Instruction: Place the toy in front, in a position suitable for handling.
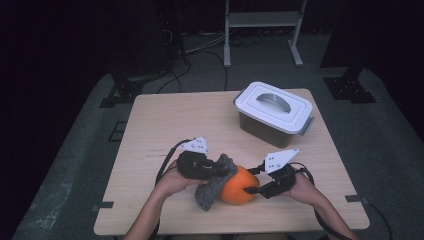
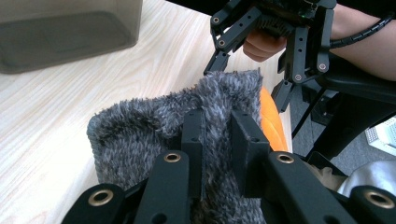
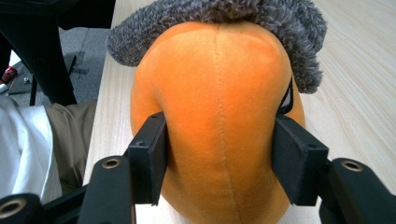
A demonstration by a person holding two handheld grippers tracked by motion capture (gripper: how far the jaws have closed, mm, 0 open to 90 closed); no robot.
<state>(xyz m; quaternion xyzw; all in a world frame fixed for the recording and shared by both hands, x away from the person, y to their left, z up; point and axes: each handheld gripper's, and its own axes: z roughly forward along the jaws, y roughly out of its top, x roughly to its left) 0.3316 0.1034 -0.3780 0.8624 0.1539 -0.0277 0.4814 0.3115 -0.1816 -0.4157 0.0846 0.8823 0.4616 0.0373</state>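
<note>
Keep your right gripper (image 3: 219, 161) jaws clamped on the orange plush (image 3: 217, 121) — with the left gripper (image 2: 219, 140) jaws pinching the grey cloth (image 2: 154, 135), wipe across the plush's top.

Lab: dark room, floor cables (image 1: 200, 47), wooden table (image 1: 165, 120).

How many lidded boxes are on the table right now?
1: the white-lidded box stands at the table's far right, apart from the orange plush and grey cloth near the front edge.

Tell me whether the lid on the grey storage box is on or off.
On. The white lid sits flat across the storage box, its handle lying on top, and it covers the rim all round.
</note>
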